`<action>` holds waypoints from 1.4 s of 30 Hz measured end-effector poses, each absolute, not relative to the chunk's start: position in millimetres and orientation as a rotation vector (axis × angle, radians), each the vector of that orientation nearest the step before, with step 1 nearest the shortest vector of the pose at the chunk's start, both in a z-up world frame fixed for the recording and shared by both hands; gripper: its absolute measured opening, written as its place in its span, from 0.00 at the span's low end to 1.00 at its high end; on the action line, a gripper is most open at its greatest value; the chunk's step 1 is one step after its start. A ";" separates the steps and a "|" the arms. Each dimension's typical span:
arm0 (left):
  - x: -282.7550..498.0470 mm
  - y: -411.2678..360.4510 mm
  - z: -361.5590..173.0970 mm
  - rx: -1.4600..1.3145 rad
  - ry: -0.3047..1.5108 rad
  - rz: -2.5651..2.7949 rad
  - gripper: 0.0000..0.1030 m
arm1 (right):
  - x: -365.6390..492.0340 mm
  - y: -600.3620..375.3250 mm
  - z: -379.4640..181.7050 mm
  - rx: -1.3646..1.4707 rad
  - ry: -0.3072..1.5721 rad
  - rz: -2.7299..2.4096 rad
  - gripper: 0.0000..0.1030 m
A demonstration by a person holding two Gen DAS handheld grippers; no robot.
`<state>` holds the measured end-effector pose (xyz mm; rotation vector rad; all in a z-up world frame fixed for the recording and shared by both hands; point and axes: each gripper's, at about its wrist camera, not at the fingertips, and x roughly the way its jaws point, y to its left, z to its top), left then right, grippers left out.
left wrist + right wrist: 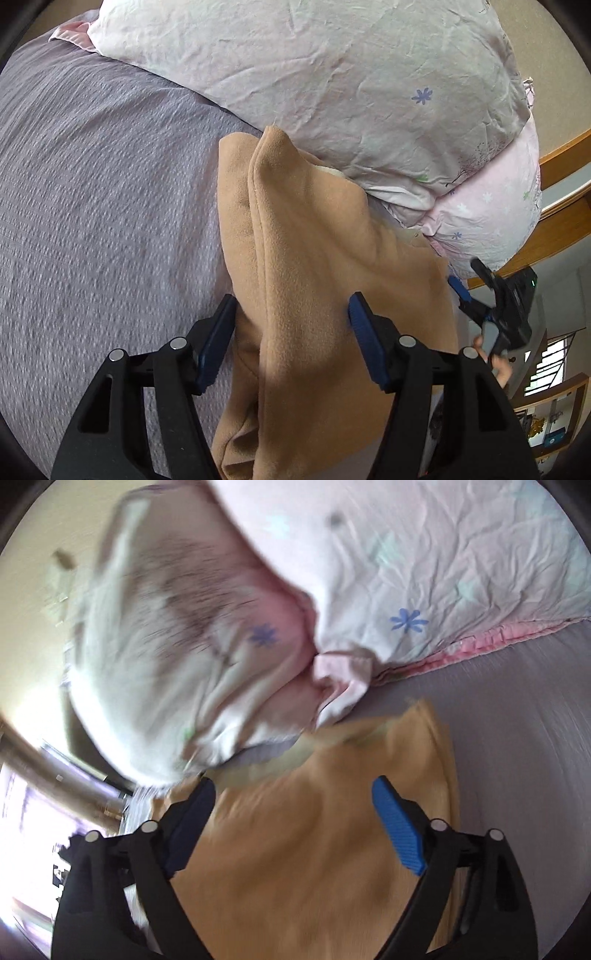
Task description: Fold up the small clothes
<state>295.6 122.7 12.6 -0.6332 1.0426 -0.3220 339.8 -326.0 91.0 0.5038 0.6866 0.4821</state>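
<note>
A tan fleece garment (306,266) lies on the grey bed cover (92,192), folded lengthwise, its far end against the pillows. My left gripper (291,314) is open, its blue-padded jaws wide apart over the garment's near part. My right gripper shows at the right in the left wrist view (465,280), off the garment's right edge. In the blurred right wrist view the right gripper (293,797) is open above the same tan garment (314,849). Neither gripper holds cloth.
Two pale floral pillows (332,74) lie at the head of the bed, also in the right wrist view (406,572). A wooden bed frame (565,155) curves at the right. A shelf (554,424) stands beyond the bed edge.
</note>
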 end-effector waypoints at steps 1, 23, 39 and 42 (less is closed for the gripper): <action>296.3 122.5 9.9 -0.653 1.051 -0.318 0.46 | 328.6 -329.9 90.8 0.506 0.681 0.502 0.87; 335.1 -177.6 53.5 -0.672 1.178 -0.705 0.20 | 212.0 -436.8 88.1 0.600 0.512 0.407 0.92; 250.6 -61.6 86.8 -0.402 0.949 -0.743 0.62 | 200.3 -336.9 125.1 0.315 0.482 0.634 0.82; 249.7 -75.9 70.0 -0.391 0.990 -0.773 0.62 | 208.4 -304.4 125.4 0.202 0.514 0.630 0.81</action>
